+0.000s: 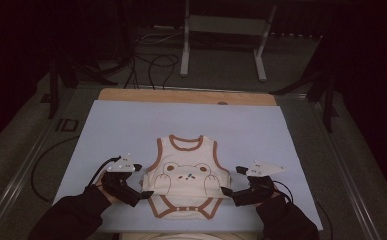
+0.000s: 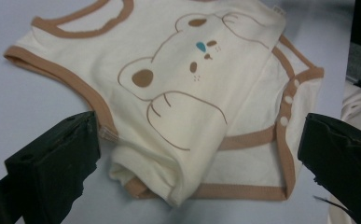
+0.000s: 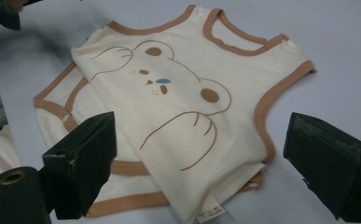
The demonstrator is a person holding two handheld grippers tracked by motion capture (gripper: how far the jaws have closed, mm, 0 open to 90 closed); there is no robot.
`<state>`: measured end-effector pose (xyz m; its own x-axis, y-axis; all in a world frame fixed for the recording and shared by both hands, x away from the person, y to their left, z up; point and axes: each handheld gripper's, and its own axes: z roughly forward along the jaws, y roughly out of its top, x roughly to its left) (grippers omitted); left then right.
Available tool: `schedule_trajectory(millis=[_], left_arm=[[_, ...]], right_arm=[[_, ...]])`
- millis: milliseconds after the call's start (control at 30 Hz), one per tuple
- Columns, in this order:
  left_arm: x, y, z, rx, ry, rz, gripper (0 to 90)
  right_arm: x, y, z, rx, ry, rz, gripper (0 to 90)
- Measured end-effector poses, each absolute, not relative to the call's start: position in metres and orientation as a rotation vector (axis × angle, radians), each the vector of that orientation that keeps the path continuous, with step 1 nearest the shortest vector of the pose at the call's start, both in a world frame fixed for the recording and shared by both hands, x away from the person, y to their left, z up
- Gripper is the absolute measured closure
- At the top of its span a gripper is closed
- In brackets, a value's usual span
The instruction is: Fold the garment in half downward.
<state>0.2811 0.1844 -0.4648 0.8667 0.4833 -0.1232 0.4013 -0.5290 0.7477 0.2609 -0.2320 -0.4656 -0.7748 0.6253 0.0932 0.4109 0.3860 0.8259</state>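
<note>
On a pale blue mat [image 1: 131, 130] covering the surface, a cream baby bodysuit [image 1: 187, 176] with brown trim and a bear drawing lies folded near the person's edge, its neckline pointing away and its snap-fastened crotch flap showing from under the folded upper layer. At either side of the garment hover the two tongs, each held in a dark-sleeved hand. Left tongs [image 1: 143, 186] sit just beside the bodysuit's left edge, level with the fold; the left gripper view shows both black jaws spread wide on either side of the bodysuit [image 2: 178, 107], their pads clear of the cloth and nothing clamped between them. Right tongs [image 1: 230, 184] mirror that stance at the garment's right edge; the right gripper view has the jaws standing equally far apart, framing the bodysuit [image 3: 178, 107] with a small sewn label visible at the nearest corner of the fold, and gripping nothing. A bare wooden strip [image 1: 186, 96] of the surface shows beyond the mat's far edge. Behind it, on the dim floor, stand the legs of a white metal frame [image 1: 223, 45] and a tangle of dark cables [image 1: 151, 65]. Grey three-cornered plates top both tongs in the high view.
</note>
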Motion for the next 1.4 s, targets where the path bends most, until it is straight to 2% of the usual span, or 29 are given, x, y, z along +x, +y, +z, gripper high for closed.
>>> schedule_trajectory(millis=[733, 1400], left_arm=[[0.318, 0.178, -0.432, 2.165, 0.596, 0.202, 0.1], [0.362, 0.172, -0.436, 2.174, 0.629, 0.247, 0.1]], right_arm=[[0.302, -0.229, -0.43, 0.861, 2.35, 1.339, 9.6], [0.355, -0.207, -0.434, 0.9, 2.378, 1.297, 9.6]])
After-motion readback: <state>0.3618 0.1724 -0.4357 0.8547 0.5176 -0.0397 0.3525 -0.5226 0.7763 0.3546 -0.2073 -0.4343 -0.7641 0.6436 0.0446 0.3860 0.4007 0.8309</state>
